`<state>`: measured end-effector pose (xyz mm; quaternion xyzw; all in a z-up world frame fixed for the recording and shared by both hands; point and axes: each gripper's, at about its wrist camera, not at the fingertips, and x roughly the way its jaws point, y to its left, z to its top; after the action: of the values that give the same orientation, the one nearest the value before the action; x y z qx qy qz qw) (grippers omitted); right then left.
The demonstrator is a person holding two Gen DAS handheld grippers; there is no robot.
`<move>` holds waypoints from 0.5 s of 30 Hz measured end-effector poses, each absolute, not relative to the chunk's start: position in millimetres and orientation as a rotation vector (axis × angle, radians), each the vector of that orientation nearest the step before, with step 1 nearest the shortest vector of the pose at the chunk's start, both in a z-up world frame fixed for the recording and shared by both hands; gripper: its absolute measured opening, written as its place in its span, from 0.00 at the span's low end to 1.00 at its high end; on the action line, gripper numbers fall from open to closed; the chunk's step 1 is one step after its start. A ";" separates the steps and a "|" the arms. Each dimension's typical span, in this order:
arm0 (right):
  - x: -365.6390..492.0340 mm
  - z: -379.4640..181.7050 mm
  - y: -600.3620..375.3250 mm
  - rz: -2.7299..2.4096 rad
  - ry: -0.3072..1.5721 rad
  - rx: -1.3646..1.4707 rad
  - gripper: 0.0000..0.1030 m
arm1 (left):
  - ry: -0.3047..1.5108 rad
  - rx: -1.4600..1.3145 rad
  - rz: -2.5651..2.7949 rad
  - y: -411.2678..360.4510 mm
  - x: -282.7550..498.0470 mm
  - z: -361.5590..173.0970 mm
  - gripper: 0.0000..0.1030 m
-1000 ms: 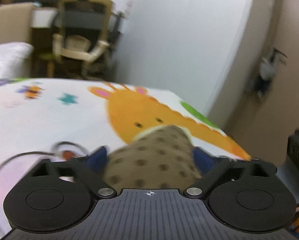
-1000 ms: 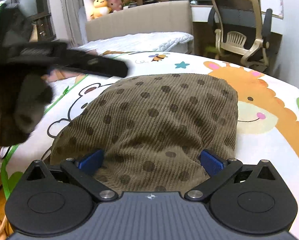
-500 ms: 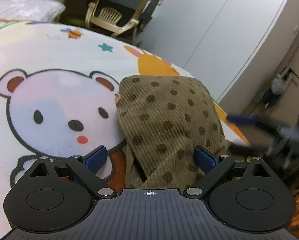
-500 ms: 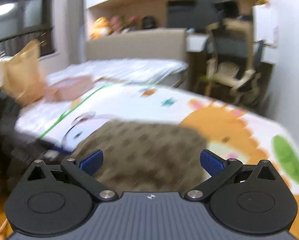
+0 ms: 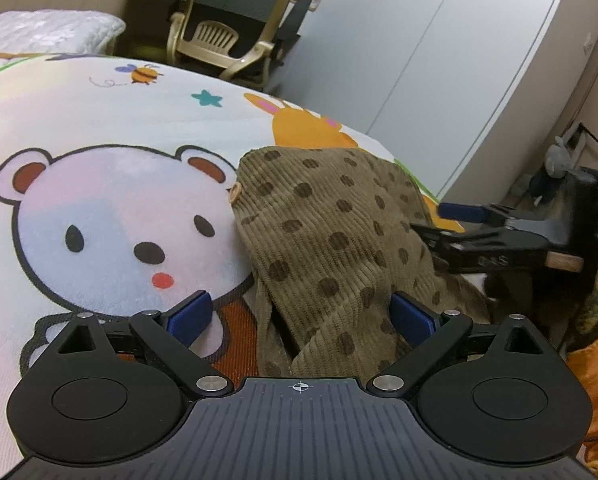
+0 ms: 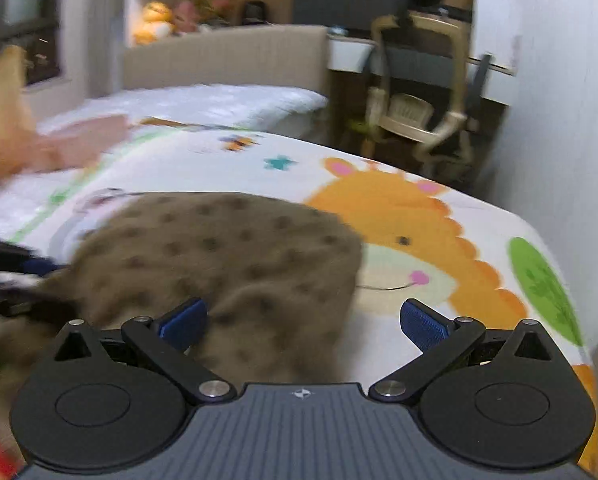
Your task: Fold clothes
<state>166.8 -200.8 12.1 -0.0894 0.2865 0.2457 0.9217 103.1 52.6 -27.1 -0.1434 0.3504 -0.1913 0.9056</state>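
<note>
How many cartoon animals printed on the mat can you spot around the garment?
4: bear left of the brown dotted garment, giraffe right of it, bee and rabbit beyond. Others may be hidden.

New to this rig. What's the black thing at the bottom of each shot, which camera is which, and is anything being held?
No robot arm here: a person holds one two-finger gripper in each hand, and each carries a fisheye camera looking forward along its fingers. The black body with blue pads at the bottom is that gripper itself. One picture is from the left gripper, the other from the right gripper. On the cartoon-print bed cover lies a brown dotted corduroy garment, partly bunched. Both grippers are open with nothing held; the cloth simply lies between the fingers. The right gripper's view is motion-blurred. It also appears at the right edge of the left view, beside the garment.
</note>
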 end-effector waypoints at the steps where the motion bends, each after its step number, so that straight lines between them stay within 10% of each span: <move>1: 160.1 9.9 -201.6 0.520 0.590 -0.191 1.00 | 0.723 -0.295 -0.395 52.4 102.9 -27.4 0.96; 15: 113.2 17.3 -208.3 0.585 0.566 -0.209 1.00 | 0.744 -0.336 -0.477 38.0 74.6 -27.7 0.98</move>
<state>113.2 -208.3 17.3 -0.1014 0.2748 0.2839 0.9130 74.6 38.0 -27.7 -0.1618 0.3584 -0.2299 0.8903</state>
